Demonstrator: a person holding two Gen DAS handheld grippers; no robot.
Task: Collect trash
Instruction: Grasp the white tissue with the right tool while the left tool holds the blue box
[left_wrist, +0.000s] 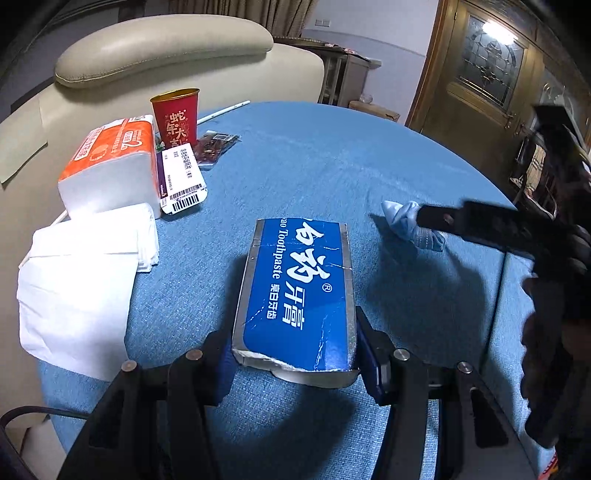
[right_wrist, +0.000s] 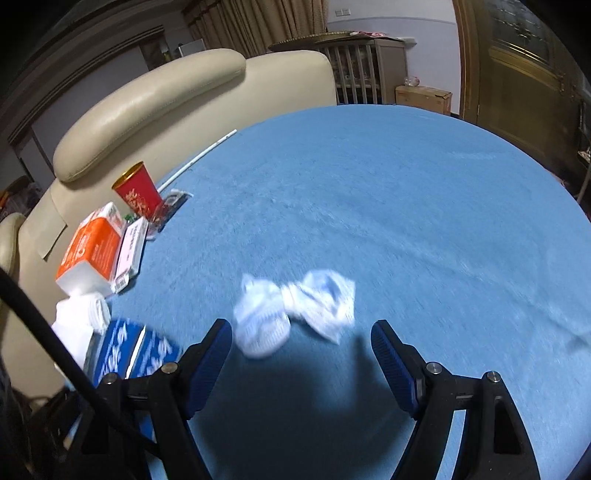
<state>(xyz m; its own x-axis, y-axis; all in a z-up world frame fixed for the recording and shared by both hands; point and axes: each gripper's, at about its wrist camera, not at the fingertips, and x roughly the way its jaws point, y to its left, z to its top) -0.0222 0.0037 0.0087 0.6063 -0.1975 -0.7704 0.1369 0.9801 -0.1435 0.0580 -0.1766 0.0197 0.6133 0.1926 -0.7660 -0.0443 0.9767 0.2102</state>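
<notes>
Left gripper (left_wrist: 295, 354): jaws clenched on the near end of the toothpaste box (left_wrist: 299, 291), one pad against each long side.
Toothpaste box: blue with silver edges, torn and dented at the near end, its length running away from the camera, over the blue surface (left_wrist: 332, 166); whether it rests on it or is lifted I cannot tell. In the right wrist view it shows at the lower left, blurred.
Right gripper (right_wrist: 301, 350): jaws released and standing wide, nothing between the pads. In the left wrist view one dark finger (left_wrist: 480, 221) overlaps the crumpled wrapper (right_wrist: 295, 306); contact cannot be told.
Crumpled wrapper: pale blue and white, twisted in the middle, lying on the surface just ahead of the right gripper and to the right of the toothpaste box.
Far left of the surface: an orange-and-white tissue pack (left_wrist: 110, 166), a red paper cup (left_wrist: 176, 116) upright behind it, a flat white labelled box (left_wrist: 183, 181) beside the pack, a dark packet (left_wrist: 214, 146) near the cup.
White tissues (left_wrist: 81, 280): a loose stack in front of the tissue pack, hanging over the surface edge.
Behind: a cream leather sofa (left_wrist: 166, 48).
</notes>
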